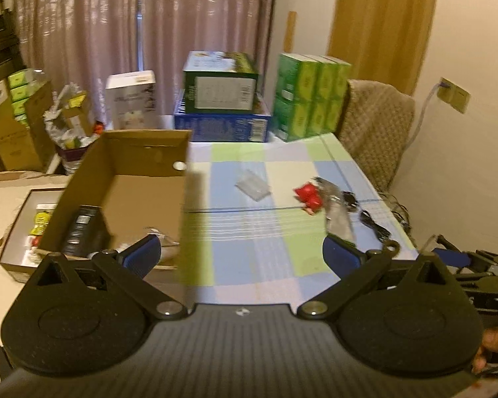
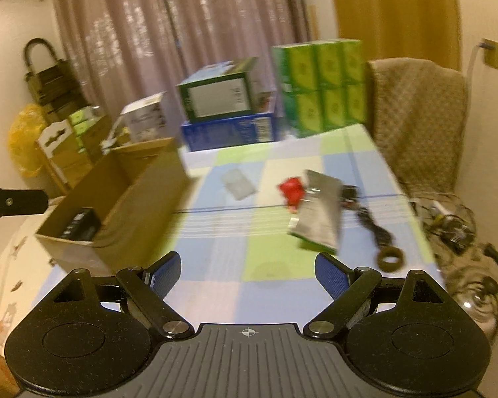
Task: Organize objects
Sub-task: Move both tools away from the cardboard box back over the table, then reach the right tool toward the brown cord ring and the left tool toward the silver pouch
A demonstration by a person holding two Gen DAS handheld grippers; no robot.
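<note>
Although motion blur softens both views, the left gripper (image 1: pixel 240 252) and right gripper (image 2: pixel 247 273) each hang spread and empty above the checked-cloth counter (image 2: pixel 268 265). One open brown cardboard box (image 1: pixel 123 182) at its left edge holds one dark carton (image 1: pixel 83 229), partly hidden. Loose on the cloth: one red object (image 2: pixel 292 192), one silver pouch (image 2: pixel 318 215), one clear packet (image 2: pixel 239 182), one black cable (image 2: pixel 371 225), details illegible.

In the right wrist view, motion blur smeared the flat silver foil packet (image 2: pixel 318 214), so we could not read its print. The small red crumpled object (image 2: pixel 291 190) beside it was too blurred to identify. The open brown cardboard box (image 2: pixel 123 195) partly hid a black carton (image 2: pixel 80 227) inside.
</note>
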